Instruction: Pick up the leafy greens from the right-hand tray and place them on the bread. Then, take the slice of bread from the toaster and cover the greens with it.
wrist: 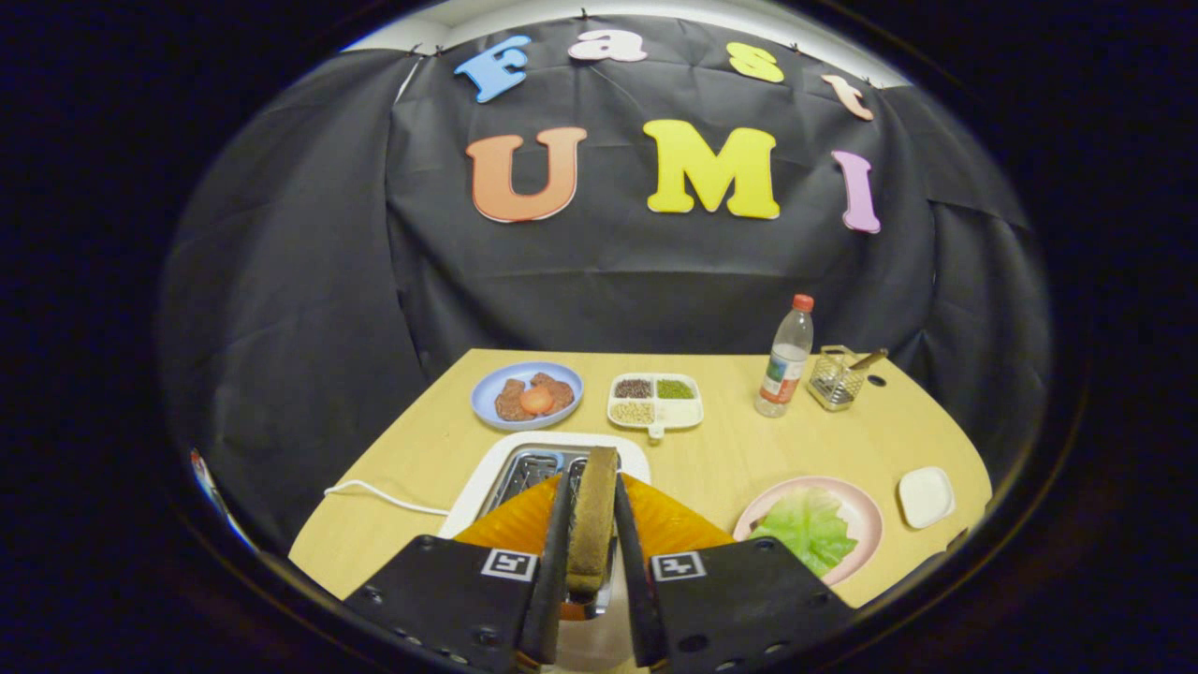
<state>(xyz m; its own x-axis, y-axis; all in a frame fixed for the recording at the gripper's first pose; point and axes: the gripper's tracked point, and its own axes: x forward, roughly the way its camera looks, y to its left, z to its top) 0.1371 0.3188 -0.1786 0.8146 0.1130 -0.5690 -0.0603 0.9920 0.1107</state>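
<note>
- Two fingers of the gripper [591,562] are clamped on a thin brown slice of toasted bread [593,524], held upright on edge just above the white slot toaster [487,487].
- The crinkled green lettuce leaf [807,529] lies on the round pink plate [866,524] to the right.
- Toast looks light, stiff and crumbly; squeezing the flat faces, as here, likely suits it best.
</note>
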